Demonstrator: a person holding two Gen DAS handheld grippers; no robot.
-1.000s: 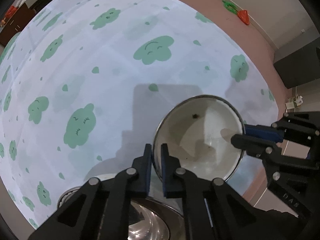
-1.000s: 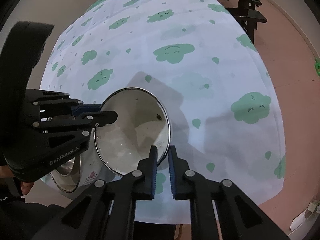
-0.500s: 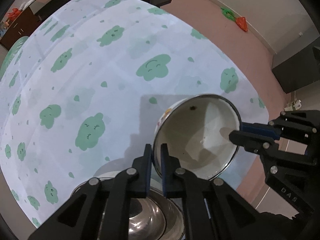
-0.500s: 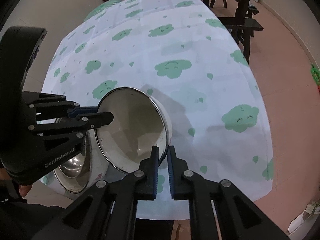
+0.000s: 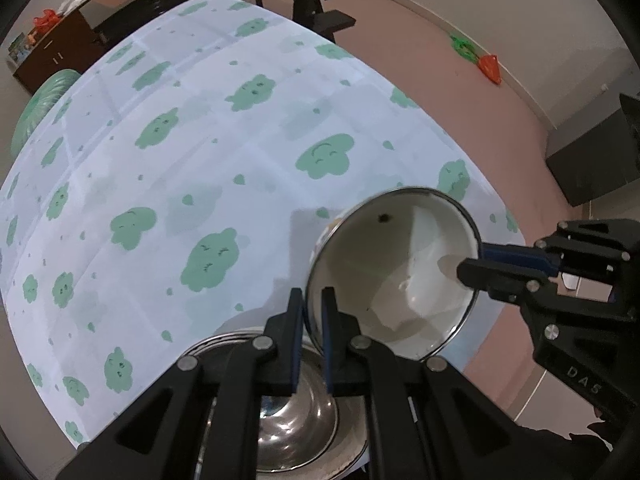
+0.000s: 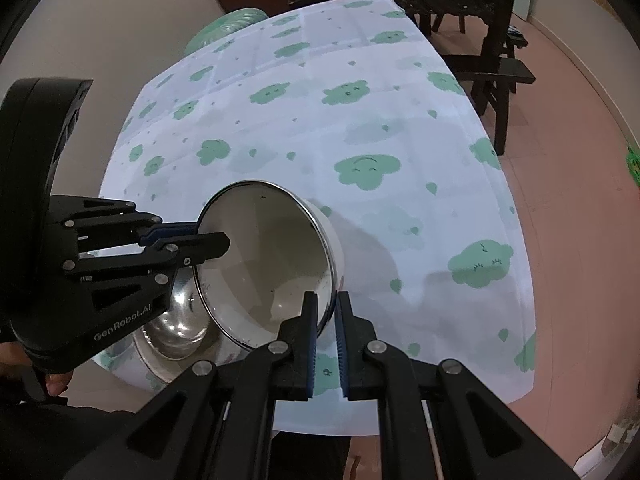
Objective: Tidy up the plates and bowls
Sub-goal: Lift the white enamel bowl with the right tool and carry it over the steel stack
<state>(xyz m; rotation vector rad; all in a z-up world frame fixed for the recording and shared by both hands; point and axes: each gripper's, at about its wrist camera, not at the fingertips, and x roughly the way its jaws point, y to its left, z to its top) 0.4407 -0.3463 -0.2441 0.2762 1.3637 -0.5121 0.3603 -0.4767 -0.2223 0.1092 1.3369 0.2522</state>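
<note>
A white enamel bowl [image 5: 396, 264] with a steel rim hangs tilted in the air above the table, its mouth facing me. My left gripper [image 5: 311, 320] is shut on its near left rim. My right gripper [image 6: 326, 312] is shut on the opposite rim and shows in the left wrist view [image 5: 472, 264] at the right. The bowl also shows in the right wrist view [image 6: 268, 264], with the left gripper [image 6: 212, 240] at its left rim. A shiny steel bowl [image 5: 296, 412] sits on the table below the left gripper and shows in the right wrist view [image 6: 176, 324].
The table wears a white cloth with green clouds [image 5: 192, 168]; its near edge lies just below the steel bowl. A dark wooden table and bench [image 6: 460, 20] stand beyond the far end. The floor [image 5: 460, 92] drops away at the right.
Both grippers have lifted the white bowl higher and drawn it back toward the near table edge. More of the steel bowl shows beneath it. Both grips are unchanged.
</note>
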